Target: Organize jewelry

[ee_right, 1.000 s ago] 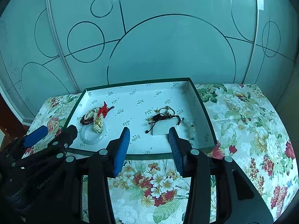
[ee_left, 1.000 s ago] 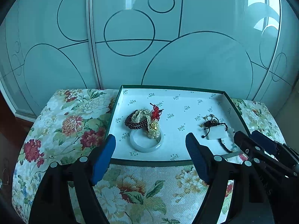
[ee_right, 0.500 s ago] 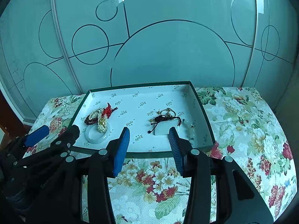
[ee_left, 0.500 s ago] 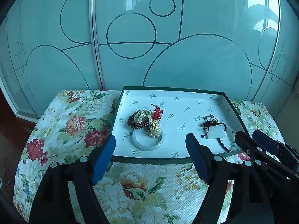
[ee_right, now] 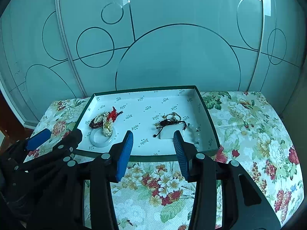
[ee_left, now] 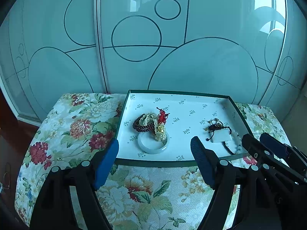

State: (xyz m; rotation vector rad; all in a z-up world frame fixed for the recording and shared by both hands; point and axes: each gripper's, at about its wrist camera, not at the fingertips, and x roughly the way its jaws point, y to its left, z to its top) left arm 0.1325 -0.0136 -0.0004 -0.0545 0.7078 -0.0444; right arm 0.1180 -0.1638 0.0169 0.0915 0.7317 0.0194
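Observation:
A shallow green-rimmed white box (ee_left: 151,163) (ee_right: 145,158) lies on a floral cloth. On its left a pale jade bangle (ee_left: 143,146) (ee_right: 96,141) lies under a pearl strand (ee_left: 160,136) (ee_right: 106,130), dark red beads (ee_left: 141,127) and a red knot tassel (ee_left: 162,116). On its right lie a white pendant on a dark cord (ee_left: 221,136) (ee_right: 169,132) and a black bead string (ee_left: 228,148). My left gripper (ee_left: 154,149) is open and empty above the box's front edge. My right gripper (ee_right: 153,140) is open and empty, also at the front edge.
The floral-covered surface (ee_left: 76,126) (ee_right: 249,126) ends at frosted glass sliding doors (ee_left: 153,48) close behind the box. Dark wood floor (ee_left: 11,126) drops off on the left. Each gripper shows at the edge of the other's view: the right one (ee_left: 272,153), the left one (ee_right: 49,141).
Both grippers have drawn back and risen slightly; the box looks a little smaller and lower in view. Both stay open. The jewelry has not moved.

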